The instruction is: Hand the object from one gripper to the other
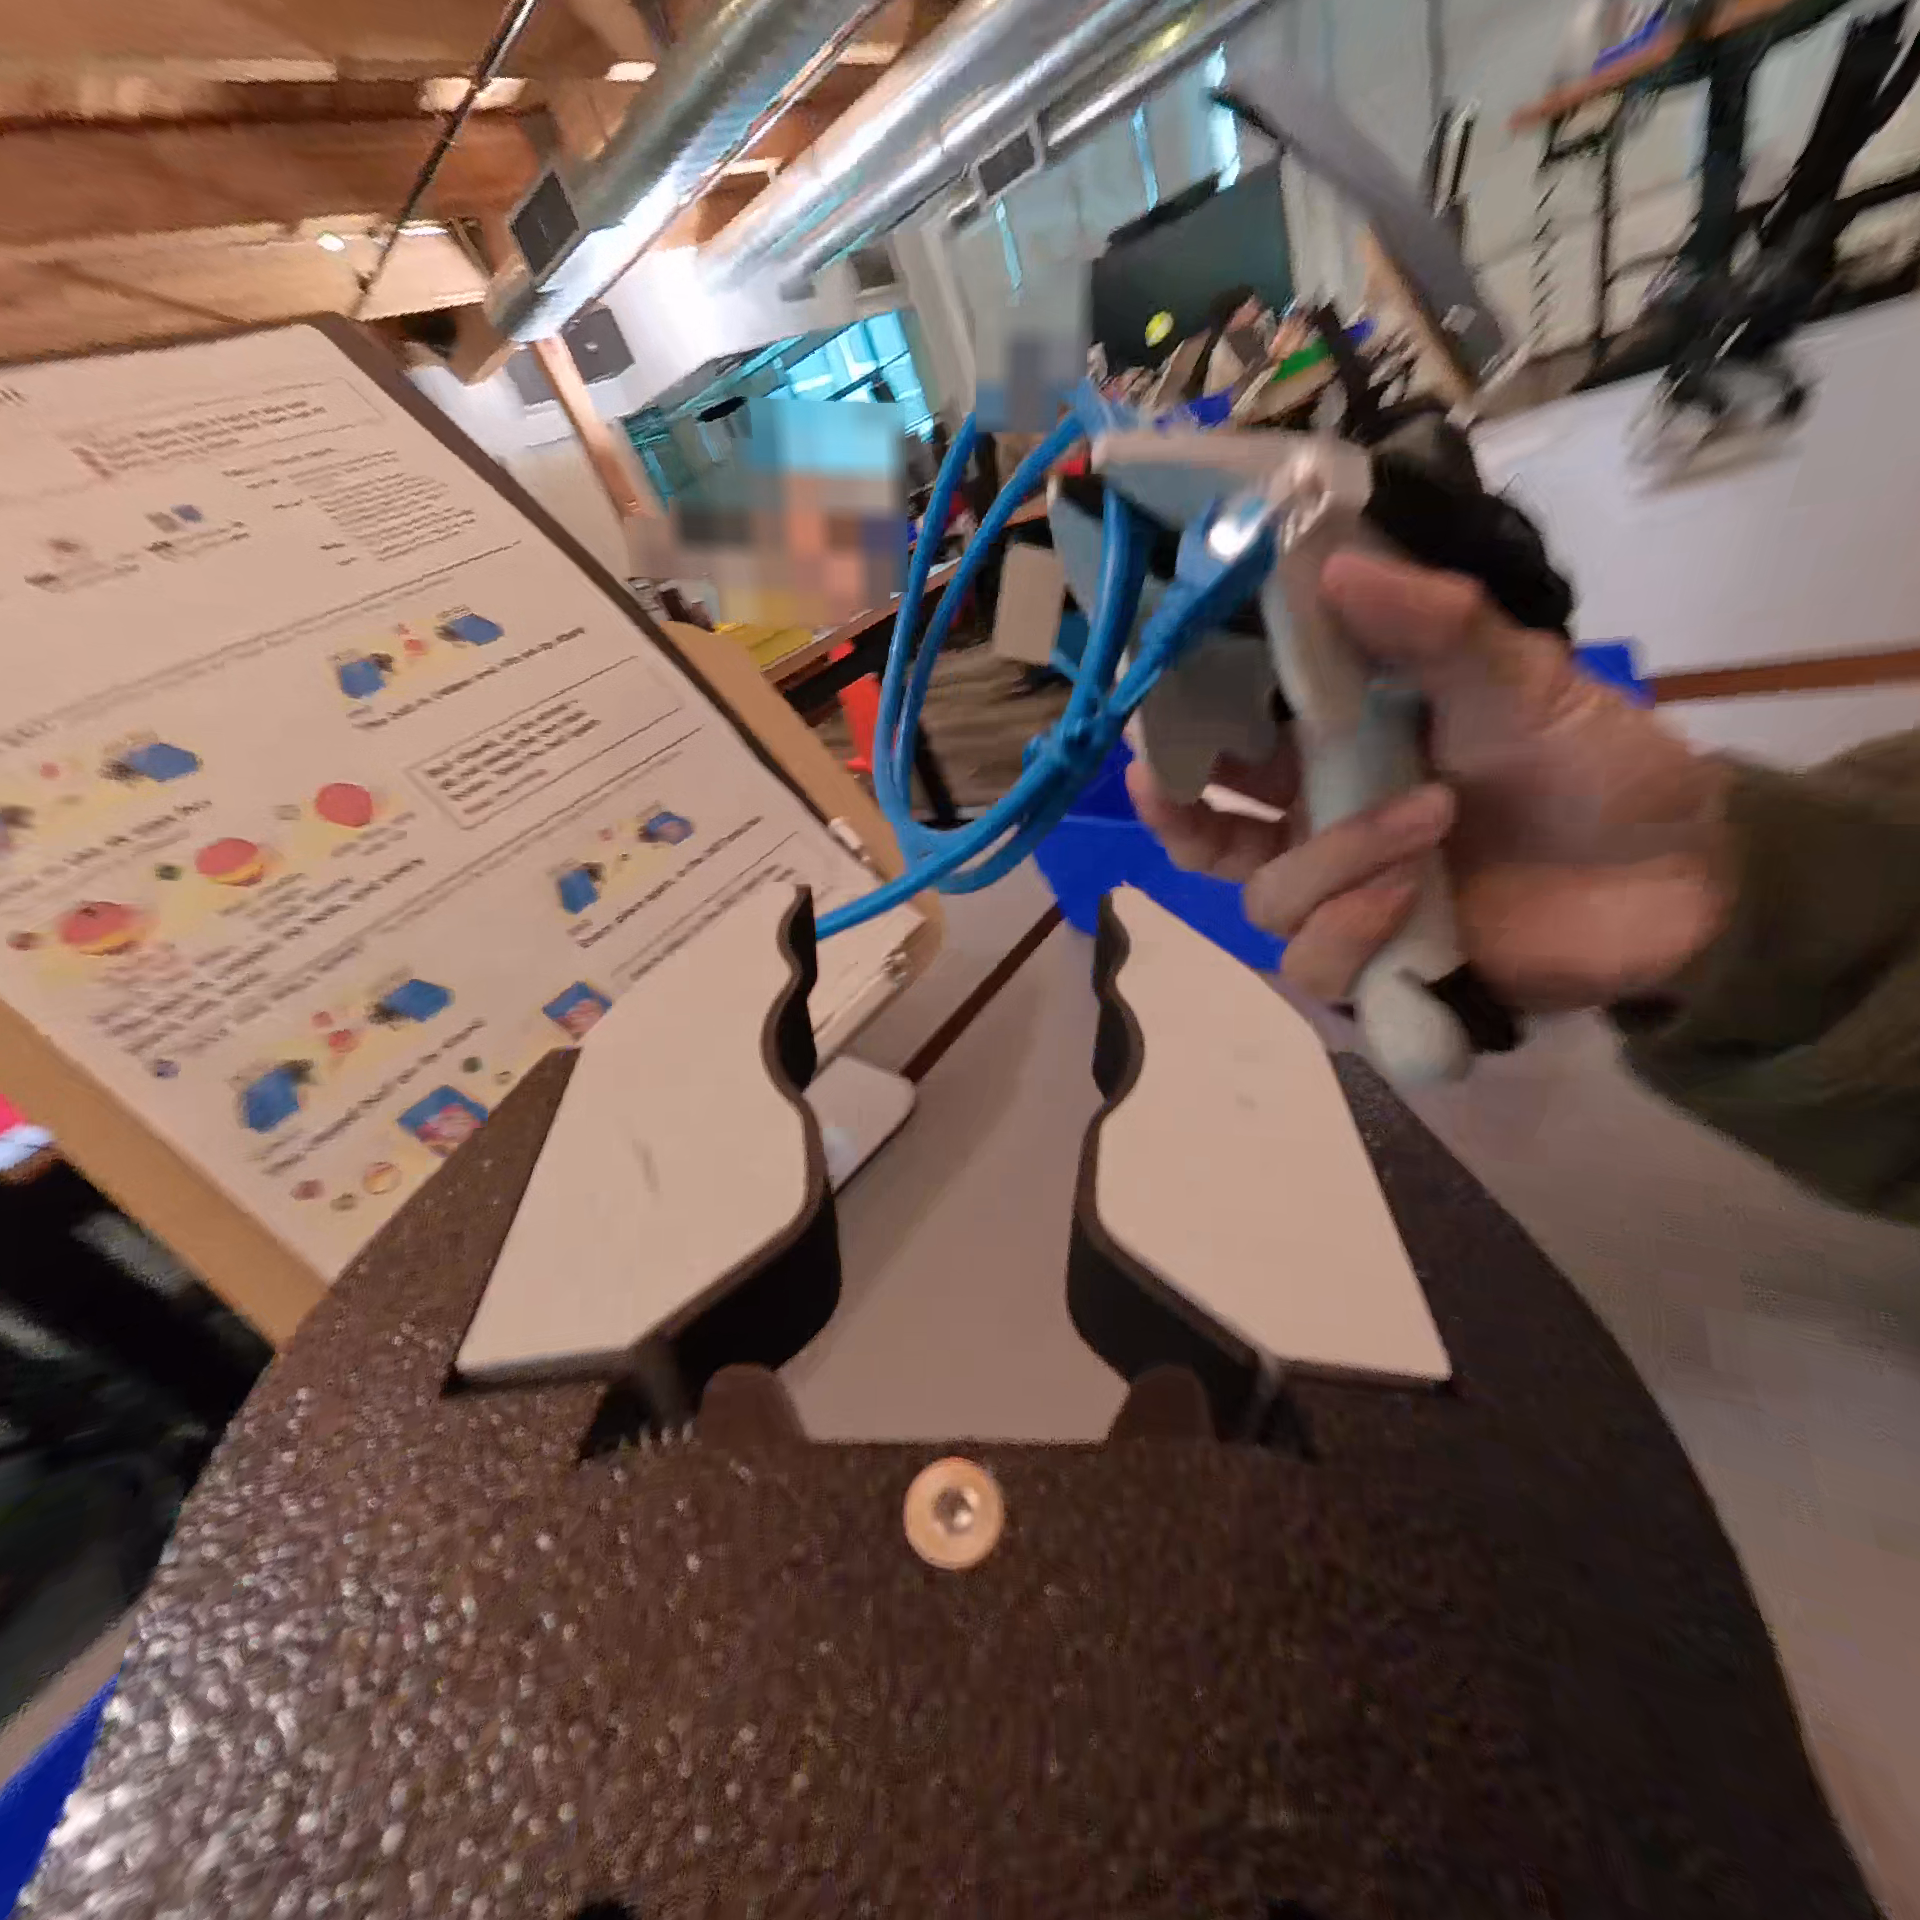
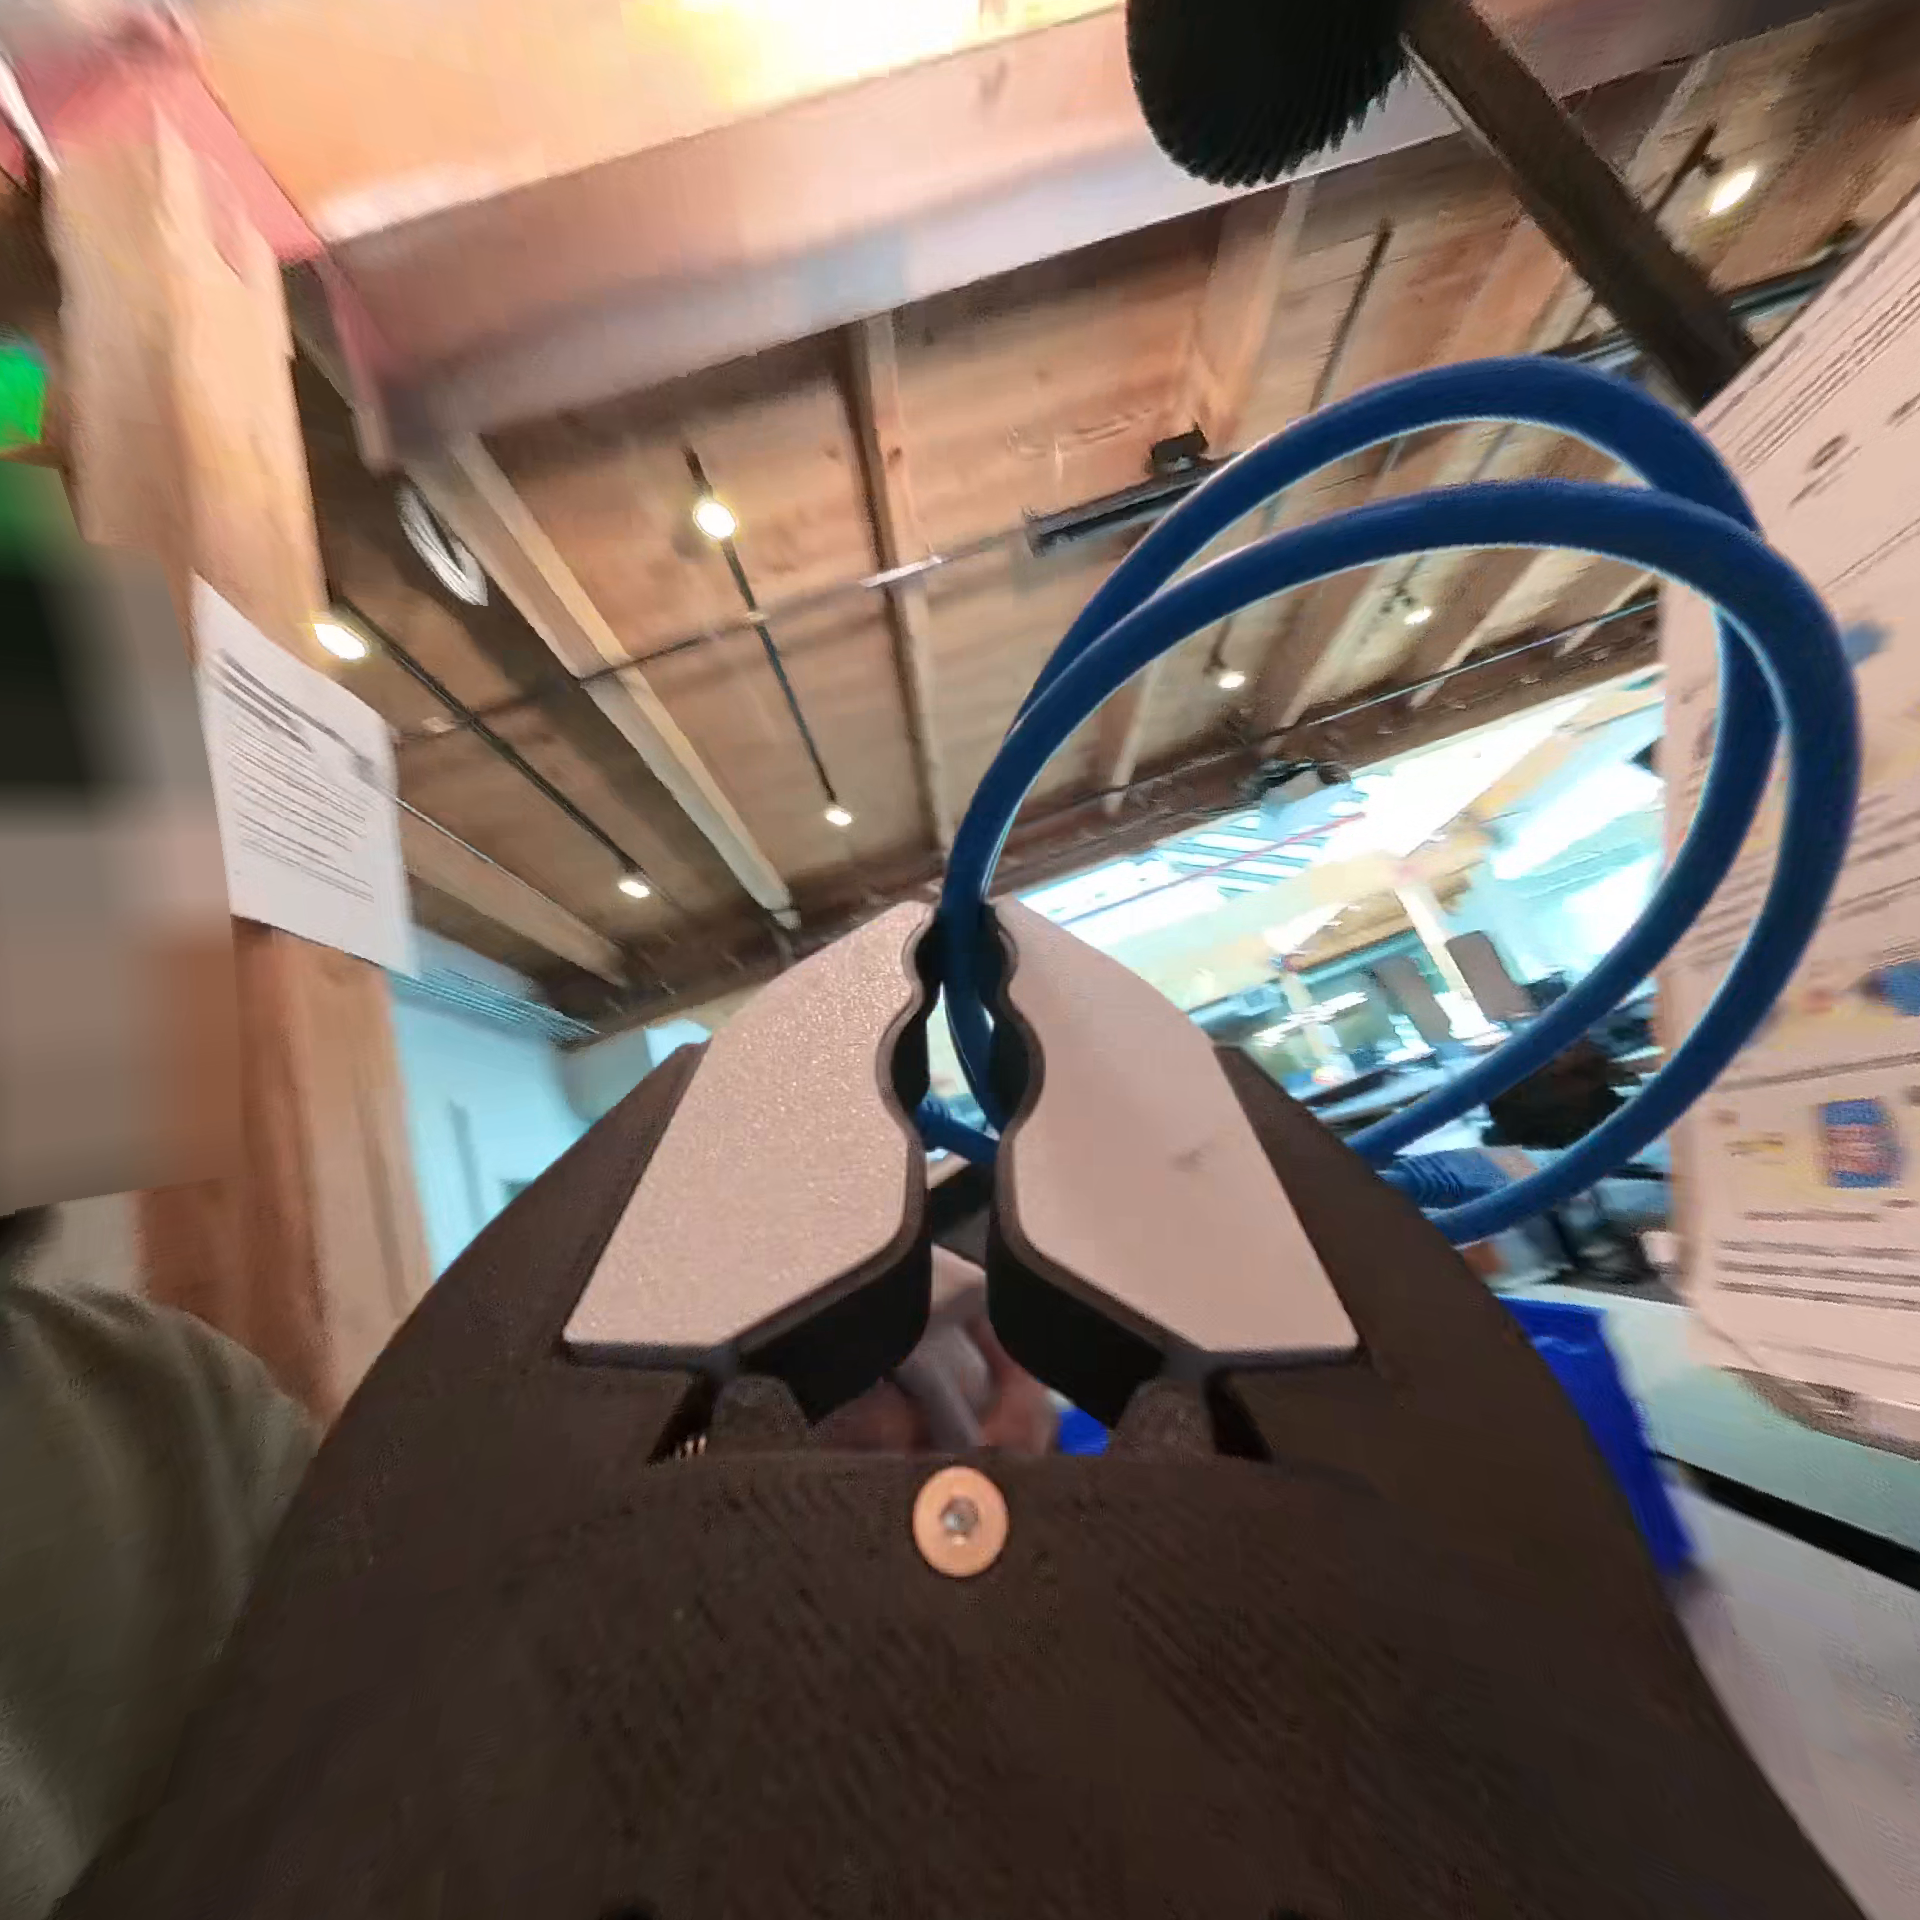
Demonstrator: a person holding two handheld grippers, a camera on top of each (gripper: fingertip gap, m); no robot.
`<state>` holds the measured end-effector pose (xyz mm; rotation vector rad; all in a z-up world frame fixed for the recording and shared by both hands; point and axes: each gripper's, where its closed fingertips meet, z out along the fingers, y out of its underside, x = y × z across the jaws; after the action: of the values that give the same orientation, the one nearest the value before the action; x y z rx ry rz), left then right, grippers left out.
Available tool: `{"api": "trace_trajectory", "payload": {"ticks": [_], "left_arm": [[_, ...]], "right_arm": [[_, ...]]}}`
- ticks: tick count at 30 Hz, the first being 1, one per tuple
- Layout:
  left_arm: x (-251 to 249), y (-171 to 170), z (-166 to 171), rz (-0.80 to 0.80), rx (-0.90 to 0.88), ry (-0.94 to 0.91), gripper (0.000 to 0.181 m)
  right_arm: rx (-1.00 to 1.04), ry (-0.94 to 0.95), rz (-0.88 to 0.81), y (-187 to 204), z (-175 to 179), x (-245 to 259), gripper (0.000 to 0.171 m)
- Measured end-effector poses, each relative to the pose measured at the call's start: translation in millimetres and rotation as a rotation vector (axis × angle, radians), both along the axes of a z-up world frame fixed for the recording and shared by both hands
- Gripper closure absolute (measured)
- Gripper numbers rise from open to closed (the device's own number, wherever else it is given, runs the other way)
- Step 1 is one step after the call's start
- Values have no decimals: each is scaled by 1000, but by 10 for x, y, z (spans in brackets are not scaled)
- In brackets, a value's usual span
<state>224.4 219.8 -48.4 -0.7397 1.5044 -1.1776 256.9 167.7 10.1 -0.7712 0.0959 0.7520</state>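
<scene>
A coiled blue cable (image 2: 1434,582) is pinched between the fingertips of my right gripper (image 2: 964,961), which is shut on it and tilted up toward the ceiling. The loops hang out to the right of the jaws. In the left wrist view the same blue cable (image 1: 935,665) dangles from the right gripper (image 1: 1226,499), held by a hand (image 1: 1538,810) at the upper right. My left gripper (image 1: 956,935) is open and empty, below and left of the cable. One end of the cable trails down near its left fingertip.
A clipboard with a printed instruction sheet (image 1: 312,779) stands close on the left of the left gripper; it shows at the right edge of the right wrist view (image 2: 1808,935). A blue bin (image 1: 1143,862) sits on the pale table (image 1: 1558,1299) behind. A wooden post (image 2: 208,727) stands left. Spacing between my two grippers at the tips: around 9 cm.
</scene>
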Motion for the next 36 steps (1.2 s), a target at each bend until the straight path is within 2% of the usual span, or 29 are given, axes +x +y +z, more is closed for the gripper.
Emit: {"api": "trace_trajectory", "payload": {"ticks": [5, 7, 10, 13, 15, 17, 19, 22, 24, 25, 27, 29, 31, 33, 35, 36], "left_arm": [[98, 10, -62, 182, 302, -90, 132], [120, 16, -76, 239, 406, -132, 142], [161, 27, -145, 272, 460, -138, 166], [180, 62, -179, 288, 442, -112, 169], [160, 83, -138, 279, 393, -122, 169], [127, 114, -107, 221, 282, -102, 169], [65, 180, -33, 134, 99, -94, 170], [-80, 255, 80, -63, -158, -86, 170], [-211, 238, 183, -226, -302, -109, 170], [-266, 235, 245, -292, -382, -124, 170], [-333, 240, 343, -390, -528, -144, 170], [-350, 219, 369, -463, -623, -135, 170], [-326, 201, 346, -483, -655, -121, 170], [-294, 182, 311, -480, -659, -110, 170], [-287, 153, 300, -501, -676, -100, 170], [-276, 160, 299, -500, -692, -102, 170]], "right_arm": [[7, 98, 200, 90, -9, -134, 165], [-21, 115, 227, 153, -34, -173, 165], [-39, 115, 235, 206, -58, -215, 165], [-86, 128, 194, 240, -103, -165, 165], [-156, 95, 113, 256, -179, -88, 159], [-240, -8, 32, 231, -262, -34, 136], [-343, -152, -8, 176, -372, -31, 121], [-490, -225, -142, 128, -549, 159, 99], [-542, -189, -204, 157, -635, 294, 97], [-539, -180, -175, 189, -647, 263, 94], [-508, -183, -64, 264, -641, 77, 101], [-475, -222, -18, 342, -617, -83, 115], [-414, -266, -8, 374, -552, -229, 128], [-395, -293, 15, 398, -523, -341, 129], [-405, -306, -22, 439, -529, -326, 159], [-384, -307, -41, 435, -498, -312, 160]]}}
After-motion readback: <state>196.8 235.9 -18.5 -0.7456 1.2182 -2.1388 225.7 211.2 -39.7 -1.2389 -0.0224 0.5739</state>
